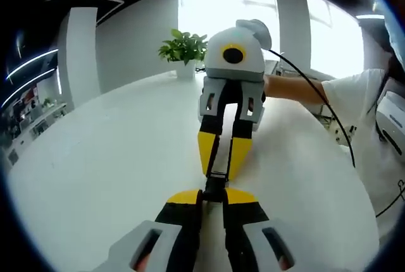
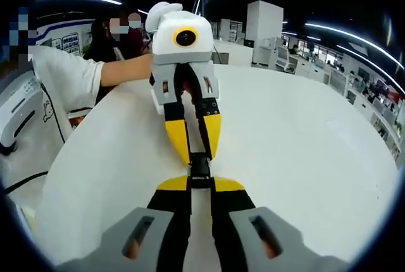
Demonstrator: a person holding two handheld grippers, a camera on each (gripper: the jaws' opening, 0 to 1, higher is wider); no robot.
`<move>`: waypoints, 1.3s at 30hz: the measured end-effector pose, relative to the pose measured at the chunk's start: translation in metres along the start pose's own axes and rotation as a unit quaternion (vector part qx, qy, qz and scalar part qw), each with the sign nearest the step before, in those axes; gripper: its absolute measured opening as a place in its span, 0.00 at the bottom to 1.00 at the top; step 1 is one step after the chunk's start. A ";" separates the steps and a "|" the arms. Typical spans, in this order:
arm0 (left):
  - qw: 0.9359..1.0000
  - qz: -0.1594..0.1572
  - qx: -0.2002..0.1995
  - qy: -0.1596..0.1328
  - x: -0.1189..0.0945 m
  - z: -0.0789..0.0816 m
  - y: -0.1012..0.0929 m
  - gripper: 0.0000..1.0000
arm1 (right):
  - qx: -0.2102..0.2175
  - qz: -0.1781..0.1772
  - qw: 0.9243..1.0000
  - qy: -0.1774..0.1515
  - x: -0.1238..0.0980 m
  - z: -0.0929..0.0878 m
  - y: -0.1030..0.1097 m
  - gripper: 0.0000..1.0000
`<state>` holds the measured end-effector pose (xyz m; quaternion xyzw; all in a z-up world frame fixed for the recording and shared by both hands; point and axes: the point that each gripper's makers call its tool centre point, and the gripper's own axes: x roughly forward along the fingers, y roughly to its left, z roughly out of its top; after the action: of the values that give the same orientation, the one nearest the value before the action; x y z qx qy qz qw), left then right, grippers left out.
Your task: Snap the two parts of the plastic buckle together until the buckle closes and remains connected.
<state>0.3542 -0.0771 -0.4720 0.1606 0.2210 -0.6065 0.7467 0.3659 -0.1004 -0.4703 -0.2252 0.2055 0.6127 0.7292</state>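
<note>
Above the white tabletop [image 1: 95,171], I have my left gripper [image 1: 214,195] and right gripper [image 2: 200,183] each clamped on one end of the black buckle [image 1: 215,183], tips facing. I'd keep both halves in line and push straight until it clicks.

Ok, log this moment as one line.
left gripper: shut on buckle | right gripper: shut on buckle, facing left gripper | buckle: held between both above white table | closed or not: cannot tell
</note>
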 end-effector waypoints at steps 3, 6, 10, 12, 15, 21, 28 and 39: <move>1.000 -0.002 -0.001 0.003 0.001 0.001 0.006 0.10 | 0.002 0.002 1.000 0.003 0.002 -0.001 -0.006 0.08; 1.000 -0.001 0.001 0.011 0.005 0.001 0.013 0.10 | 0.004 0.003 1.000 0.010 0.005 -0.002 -0.012 0.08; 1.000 -0.002 -0.002 0.013 0.005 0.003 0.022 0.10 | 0.008 0.002 1.000 0.007 0.005 -0.002 -0.019 0.08; 1.000 -0.005 -0.004 0.014 0.006 0.004 0.024 0.10 | 0.012 0.004 1.000 0.005 0.005 -0.001 -0.021 0.08; 1.000 -0.007 -0.009 0.013 0.008 0.004 0.027 0.10 | 0.013 0.004 1.000 0.008 0.006 -0.001 -0.025 0.08; 1.000 -0.008 -0.016 0.006 0.011 0.003 0.033 0.10 | 0.012 0.005 1.000 0.017 0.007 -0.002 -0.028 0.09; 1.000 -0.008 -0.020 0.003 0.014 -0.001 0.038 0.10 | 0.014 0.005 1.000 0.023 0.010 -0.005 -0.029 0.09; 1.000 -0.006 -0.022 -0.003 0.015 0.000 0.039 0.12 | 0.006 0.000 1.000 0.019 0.009 -0.006 -0.030 0.10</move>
<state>0.3946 -0.0817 -0.4806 0.1411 0.2335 -0.6064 0.7469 0.3966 -0.1013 -0.4777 -0.2321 0.2231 0.6072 0.7265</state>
